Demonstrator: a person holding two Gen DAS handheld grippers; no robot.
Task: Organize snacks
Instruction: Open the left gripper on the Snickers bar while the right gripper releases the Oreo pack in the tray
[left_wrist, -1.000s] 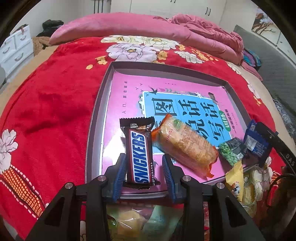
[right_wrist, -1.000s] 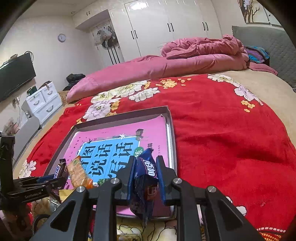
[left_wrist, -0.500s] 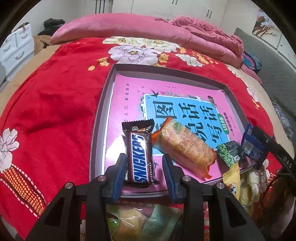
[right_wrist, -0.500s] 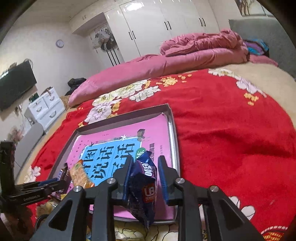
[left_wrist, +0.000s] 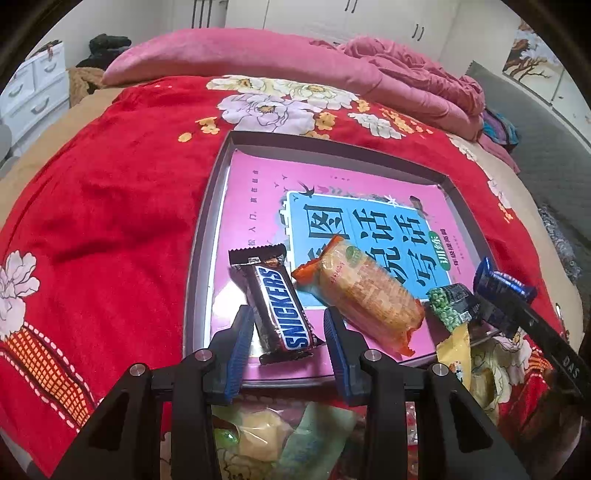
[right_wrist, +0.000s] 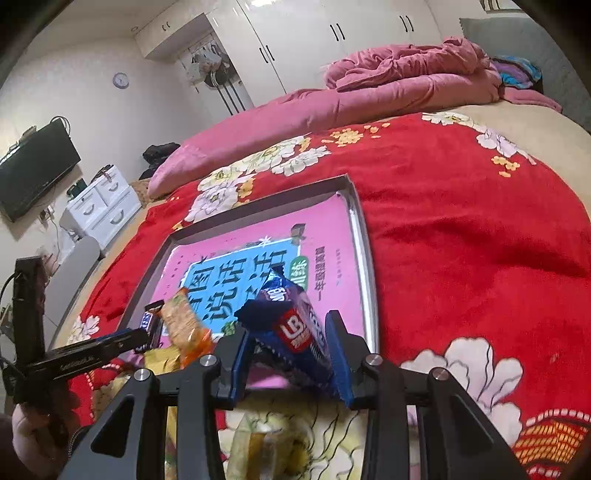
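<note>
1. Red plush blanket (left_wrist: 110, 221) with printed flowers covers the bed, and a shallow grey metal tray (left_wrist: 201, 236) lies on it, lined with a pink and blue printed book cover (left_wrist: 354, 221).
2. The brown Snickers bar (left_wrist: 282, 308) lies flat on the tray's near edge, its long axis pointing away from the camera.
3. The left gripper (left_wrist: 289, 341) has its blue-padded fingers spread on either side of the bar's near end; a gap shows on each side, so nothing is pinched.
4. Just right of the bar, an orange cracker packet (left_wrist: 364, 295) lies diagonally on the tray, its near end close to the left gripper's right finger.
5. Further right, a small green pea snack packet (left_wrist: 452, 304) sits at the tray's near right corner, with a yellow wrapper (left_wrist: 456, 350) hanging over the rim beside it.
6. The right gripper (right_wrist: 291, 354) holds a dark blue snack packet (right_wrist: 295, 325) above the tray's near right corner. The packet sits tilted between the blue pads; the right pad touches it, but whether the fingers press it firmly or have slackened cannot be told.
7. In the right wrist view the left gripper (right_wrist: 129, 339) appears low at the left, beside the Snickers bar (right_wrist: 149, 321) and the cracker packet (right_wrist: 184, 321).
8. More yellow and green wrappers (left_wrist: 258, 435) lie on the blanket below the tray's near rim.
</note>
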